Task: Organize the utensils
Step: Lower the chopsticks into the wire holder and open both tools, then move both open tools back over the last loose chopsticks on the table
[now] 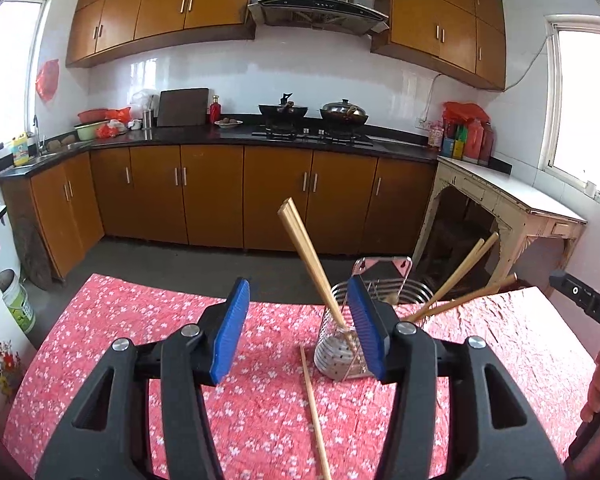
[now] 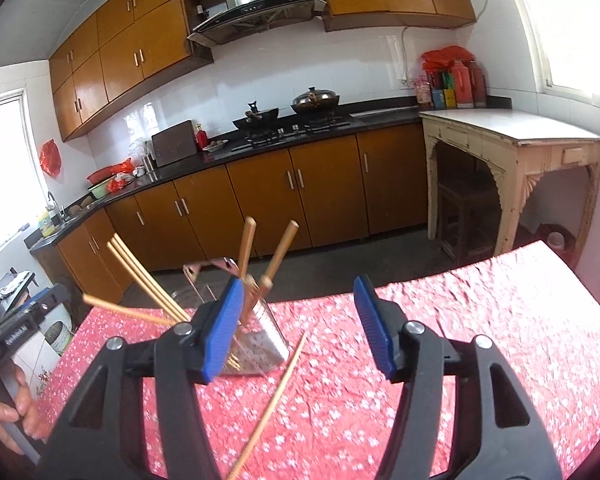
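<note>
Both the left gripper (image 1: pixel 298 326) and the right gripper (image 2: pixel 298 326) stand released, nothing between their pads. One loose chopstick (image 1: pixel 314 408) lies on the floral tablecloth (image 1: pixel 140 340) just beside the metal utensil holder (image 1: pixel 336 350) — already bristling with leaning chopsticks (image 1: pixel 306 254). A careless reach for it could knock those, or tip the light holder — it stands close.

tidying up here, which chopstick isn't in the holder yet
The single chopstick lying flat on the tablecloth, in front of the metal holder; the others stand inside it.
</note>
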{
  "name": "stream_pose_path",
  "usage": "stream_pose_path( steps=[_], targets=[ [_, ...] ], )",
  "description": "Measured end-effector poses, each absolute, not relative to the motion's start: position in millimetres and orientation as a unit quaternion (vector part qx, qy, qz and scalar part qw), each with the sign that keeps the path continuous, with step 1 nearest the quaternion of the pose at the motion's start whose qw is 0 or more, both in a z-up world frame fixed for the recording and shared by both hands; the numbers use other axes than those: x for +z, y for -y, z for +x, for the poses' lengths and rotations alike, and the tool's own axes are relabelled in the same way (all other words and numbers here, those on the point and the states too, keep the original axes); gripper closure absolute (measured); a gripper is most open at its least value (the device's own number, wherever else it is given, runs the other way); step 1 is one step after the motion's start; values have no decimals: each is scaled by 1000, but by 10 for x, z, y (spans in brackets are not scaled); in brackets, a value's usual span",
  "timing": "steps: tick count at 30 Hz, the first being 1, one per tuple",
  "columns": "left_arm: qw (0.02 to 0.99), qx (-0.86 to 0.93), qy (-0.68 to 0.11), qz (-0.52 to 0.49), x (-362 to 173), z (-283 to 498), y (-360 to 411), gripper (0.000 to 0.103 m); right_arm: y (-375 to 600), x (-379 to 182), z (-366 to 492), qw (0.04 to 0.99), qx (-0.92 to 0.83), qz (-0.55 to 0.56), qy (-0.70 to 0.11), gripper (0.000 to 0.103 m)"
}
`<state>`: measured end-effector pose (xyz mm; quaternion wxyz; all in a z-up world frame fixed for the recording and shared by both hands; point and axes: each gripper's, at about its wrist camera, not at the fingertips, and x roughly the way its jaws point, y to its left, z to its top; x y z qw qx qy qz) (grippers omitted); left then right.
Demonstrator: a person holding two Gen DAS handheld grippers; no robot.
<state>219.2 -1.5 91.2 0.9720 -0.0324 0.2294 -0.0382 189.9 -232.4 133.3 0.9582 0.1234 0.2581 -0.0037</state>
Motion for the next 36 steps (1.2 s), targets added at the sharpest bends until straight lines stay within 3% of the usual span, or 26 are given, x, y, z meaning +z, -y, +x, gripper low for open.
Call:
stream_pose_path(
  steps=[9,22,36],
  targets=[
    [971,-25,-236,-24,549,1932,-148,47,2283,744,1630,949,-19,107,-295,45],
    [942,5,-335,12,-493,2098,-126,43,1432,-346,1828,910,30,81,-406,45],
    [932,10,-362,-3,-705,2125,-303,42,988,-677,2050,893,12,26,-449,57]
  ],
)
